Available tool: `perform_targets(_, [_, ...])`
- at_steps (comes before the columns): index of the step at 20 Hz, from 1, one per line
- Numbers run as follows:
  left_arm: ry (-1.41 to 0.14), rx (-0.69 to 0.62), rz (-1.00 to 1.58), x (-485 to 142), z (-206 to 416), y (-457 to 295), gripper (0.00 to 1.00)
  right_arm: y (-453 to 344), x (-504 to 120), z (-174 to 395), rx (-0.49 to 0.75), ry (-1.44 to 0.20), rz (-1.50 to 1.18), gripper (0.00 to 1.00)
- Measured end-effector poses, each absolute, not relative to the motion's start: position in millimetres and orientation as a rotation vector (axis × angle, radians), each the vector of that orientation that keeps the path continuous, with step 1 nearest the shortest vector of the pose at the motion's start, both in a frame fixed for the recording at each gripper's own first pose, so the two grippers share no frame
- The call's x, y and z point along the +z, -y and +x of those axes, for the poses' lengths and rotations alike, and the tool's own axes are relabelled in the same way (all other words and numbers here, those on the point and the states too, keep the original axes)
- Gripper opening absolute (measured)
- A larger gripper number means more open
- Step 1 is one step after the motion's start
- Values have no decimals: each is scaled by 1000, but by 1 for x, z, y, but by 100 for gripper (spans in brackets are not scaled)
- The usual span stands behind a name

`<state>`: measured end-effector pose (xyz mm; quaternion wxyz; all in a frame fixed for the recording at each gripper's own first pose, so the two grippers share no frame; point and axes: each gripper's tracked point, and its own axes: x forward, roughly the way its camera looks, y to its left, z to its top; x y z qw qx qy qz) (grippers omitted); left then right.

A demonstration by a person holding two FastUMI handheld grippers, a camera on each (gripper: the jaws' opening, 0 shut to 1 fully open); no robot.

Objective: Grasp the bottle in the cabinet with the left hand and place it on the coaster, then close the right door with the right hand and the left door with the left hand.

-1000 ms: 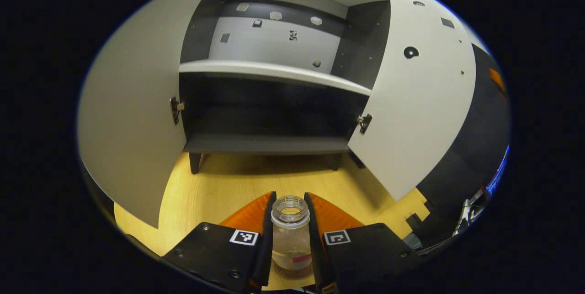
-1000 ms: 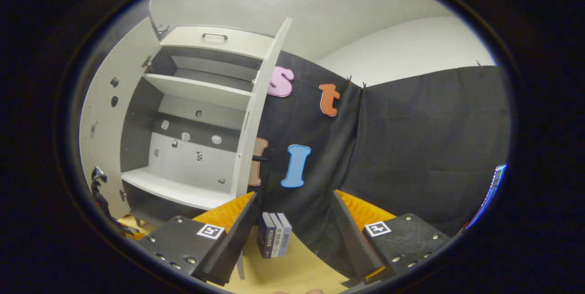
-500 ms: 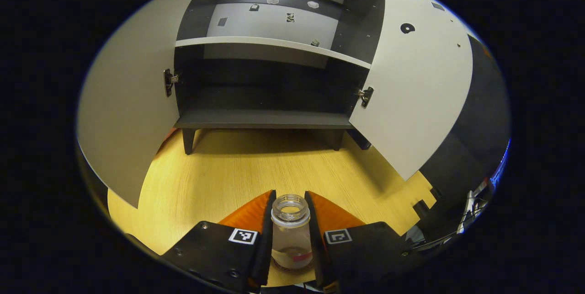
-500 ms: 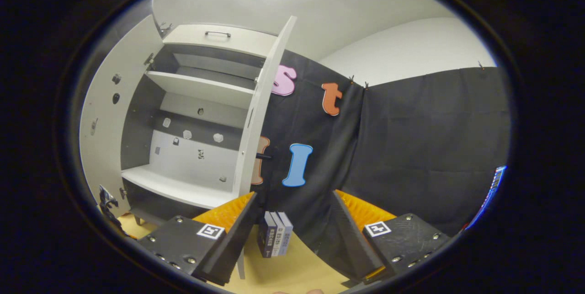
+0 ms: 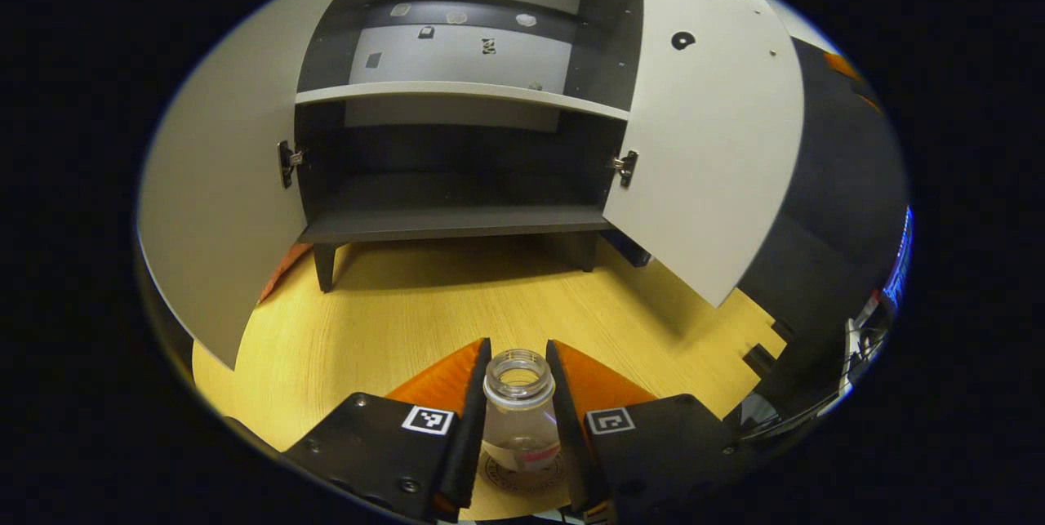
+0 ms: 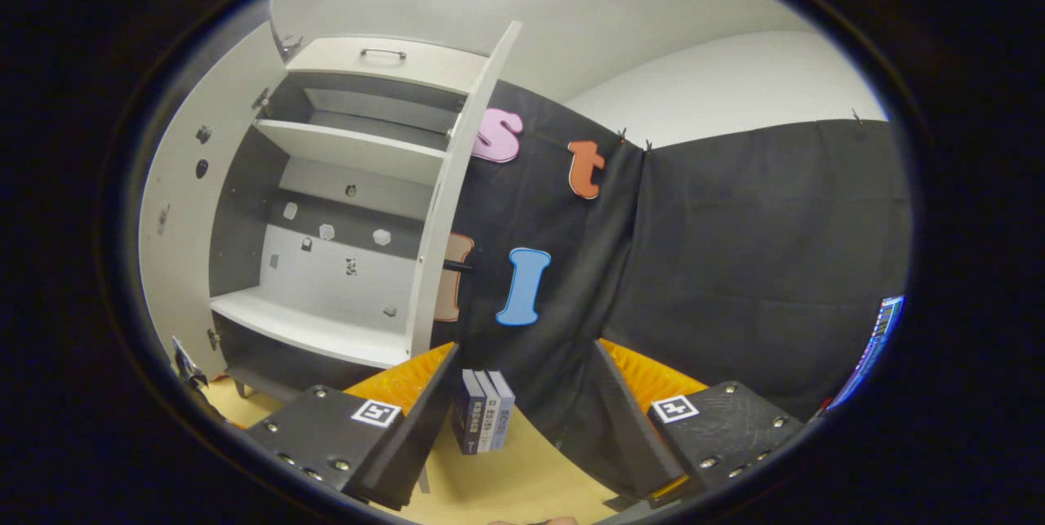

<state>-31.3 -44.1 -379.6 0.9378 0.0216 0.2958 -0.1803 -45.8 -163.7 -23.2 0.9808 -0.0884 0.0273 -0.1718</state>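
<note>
My left gripper (image 5: pixel 519 362) is shut on a clear, lidless glass bottle (image 5: pixel 518 419) with a pink label band, held upright low over the wooden table. A round brown coaster (image 5: pixel 522 476) lies directly under the bottle's base; I cannot tell whether they touch. Ahead stands the cabinet (image 5: pixel 457 219), its lower dark compartment empty, with its left door (image 5: pixel 220 182) and right door (image 5: pixel 710 141) both swung wide. My right gripper (image 6: pixel 524 349) is open with nothing between its fingers, held to the right of the cabinet. From there I see the right door (image 6: pixel 441 206) edge-on.
A few dark books (image 6: pixel 484 423) stand upright on the table just beyond the right gripper, against the black cloth wall. The wooden tabletop (image 5: pixel 424 304) stretches between the left gripper and the cabinet's legs. A drawer with a handle (image 6: pixel 384 55) tops the cabinet.
The left gripper has drawn back from the cabinet with the bottle, and the coaster now shows more fully under it. The right gripper has shifted only slightly.
</note>
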Motion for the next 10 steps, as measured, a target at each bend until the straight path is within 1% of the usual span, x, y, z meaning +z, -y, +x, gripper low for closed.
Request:
perform_targets(1, [-607,-374,49,-381,-34,45,46,163,-25,-45,-343,-57,-174,96])
perform_targets(5, [-624,-396,52,-382,-42,48,49,158,-30,-39,-326,-66,-157,96])
perform_targets(6, [-626,-402,53,-382,-44,49,50,157,-30,-38,-322,-67,-156,94])
perform_targets(7, [-630,-407,54,-382,-46,50,50,157,-31,-36,-319,-67,-156,94])
perform_targets(8, [-635,-408,57,-381,-47,49,50,156,-31,-36,-316,-67,-157,96])
perform_targets(10, [-638,-412,60,-377,-50,49,50,155,-33,-35,-312,-68,-157,96])
